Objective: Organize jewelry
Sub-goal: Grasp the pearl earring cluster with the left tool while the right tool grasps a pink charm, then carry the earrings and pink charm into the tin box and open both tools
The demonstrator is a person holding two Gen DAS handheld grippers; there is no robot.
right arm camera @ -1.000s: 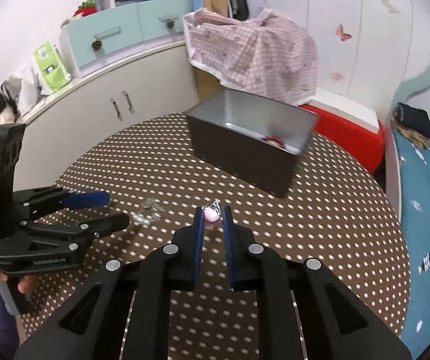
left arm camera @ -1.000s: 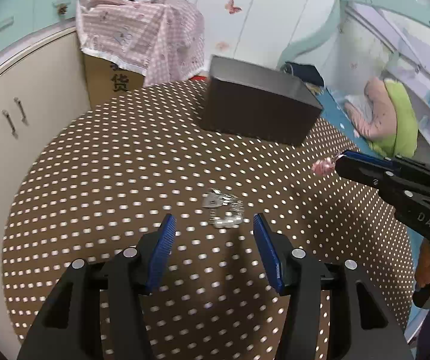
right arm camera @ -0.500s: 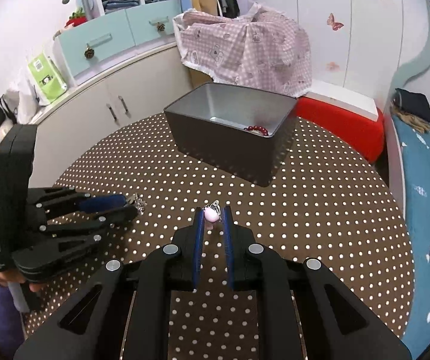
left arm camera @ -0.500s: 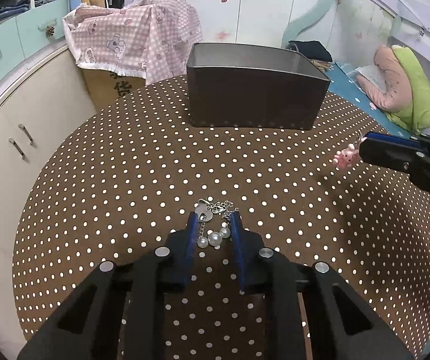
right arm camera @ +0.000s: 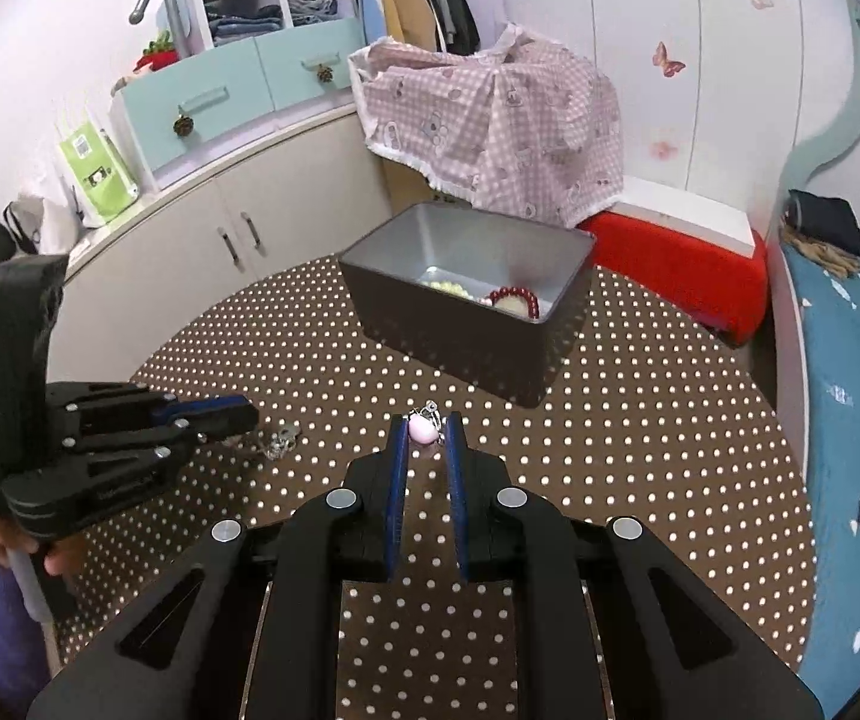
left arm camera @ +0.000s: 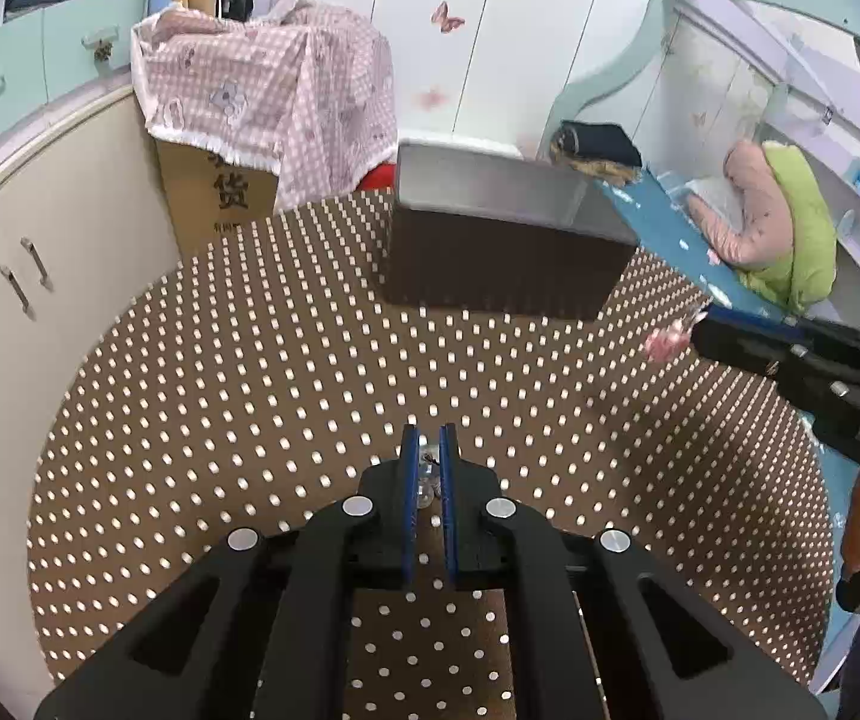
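My left gripper (left arm camera: 428, 438) is shut on a silver chain with pearls (left arm camera: 427, 474), lifted just above the dotted table; the chain hangs from its tips in the right wrist view (right arm camera: 279, 443). My right gripper (right arm camera: 426, 426) is shut on a pink bead charm (right arm camera: 421, 431); it shows in the left wrist view (left arm camera: 667, 343) at the right. The dark open box (right arm camera: 466, 300) stands at the table's far side and holds a red bead bracelet (right arm camera: 514, 302) and a pale one (right arm camera: 445, 288).
The round brown dotted table (left arm camera: 250, 390) is edged by cream cabinets (left arm camera: 40, 276) on the left, a cloth-covered carton (left arm camera: 250, 120) behind, a red stool (right arm camera: 682, 264) and a blue bed (right arm camera: 838, 396) on the right.
My left gripper has closed on the pearl chain and lifted it off the table. My right gripper, still holding the pink charm, has moved closer to the box.
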